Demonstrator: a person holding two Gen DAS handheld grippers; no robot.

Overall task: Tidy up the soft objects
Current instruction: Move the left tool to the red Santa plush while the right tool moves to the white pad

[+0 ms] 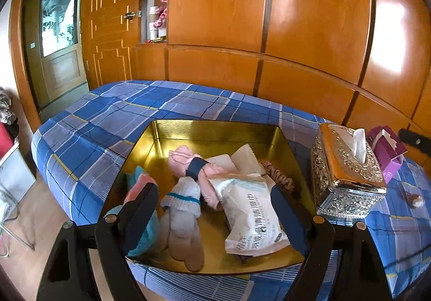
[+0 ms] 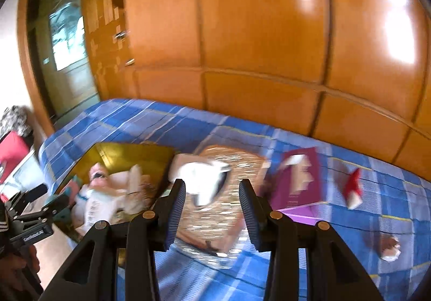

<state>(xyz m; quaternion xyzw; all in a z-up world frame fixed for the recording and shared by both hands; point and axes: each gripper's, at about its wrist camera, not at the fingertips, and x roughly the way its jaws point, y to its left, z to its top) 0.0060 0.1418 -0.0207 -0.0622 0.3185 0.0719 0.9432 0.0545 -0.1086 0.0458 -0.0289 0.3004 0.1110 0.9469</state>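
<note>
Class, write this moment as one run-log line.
left gripper: open over gold tin | right gripper: open, empty, above ornate tissue box | tin holds socks, wipes pack

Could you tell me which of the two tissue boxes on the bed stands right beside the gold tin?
The ornate silver tissue box, with a white tissue sticking up from its top. The purple tissue box sits behind it, farther from the gold tin.

Gold tin [image 1: 215, 130] holds socks [image 1: 183, 209], probably a wipes packet [image 1: 253, 217].
</note>
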